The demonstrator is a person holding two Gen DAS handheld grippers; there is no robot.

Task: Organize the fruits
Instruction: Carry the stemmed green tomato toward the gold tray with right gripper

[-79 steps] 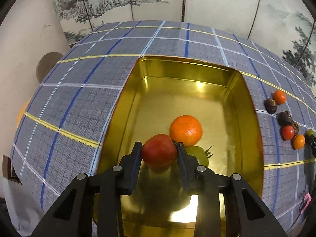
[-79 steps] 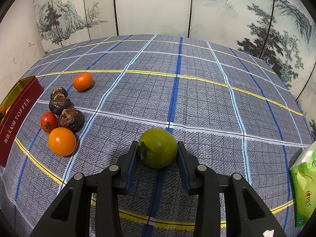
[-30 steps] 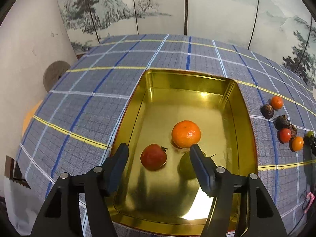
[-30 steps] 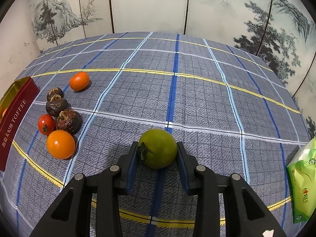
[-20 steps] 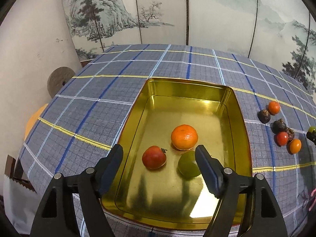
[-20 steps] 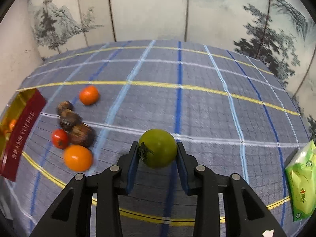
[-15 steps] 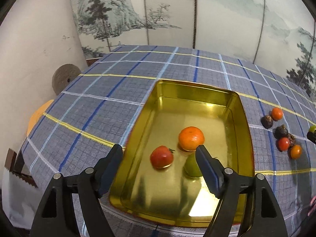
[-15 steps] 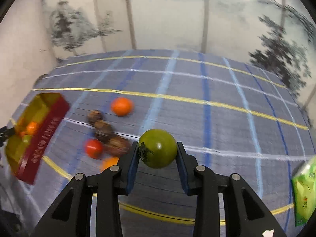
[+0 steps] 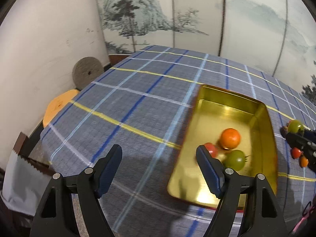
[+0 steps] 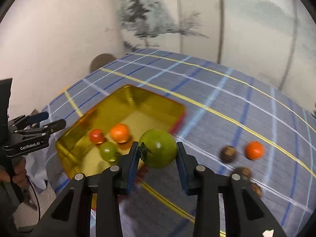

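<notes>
My right gripper (image 10: 158, 150) is shut on a green tomato (image 10: 159, 147) and hangs near the right wall of the gold tin (image 10: 126, 98). Inside the tin lie a red tomato (image 10: 96, 136), an orange (image 10: 119, 132) and a smaller green tomato (image 10: 108, 151). My left gripper (image 9: 159, 160) is open and empty over the checked cloth, left of the tin (image 9: 262, 122); the tin's red tomato (image 9: 211, 150), orange (image 9: 230, 138) and green tomato (image 9: 235, 159) lie past its right finger. The right gripper (image 9: 294, 130) with its green tomato (image 9: 294, 126) shows at the right edge.
On the cloth right of the tin lie a small orange (image 10: 254, 149) and dark brown fruits (image 10: 228, 154). A hand (image 10: 17, 169) holds the left gripper's handle at the table's left edge. A round grey stone (image 9: 86, 73) and an orange disc (image 9: 59, 104) stand beyond that edge.
My right gripper swung left with the green tomato from the open cloth to the tin's right side. My left gripper drew back and left off the tin, its jaws a little wider.
</notes>
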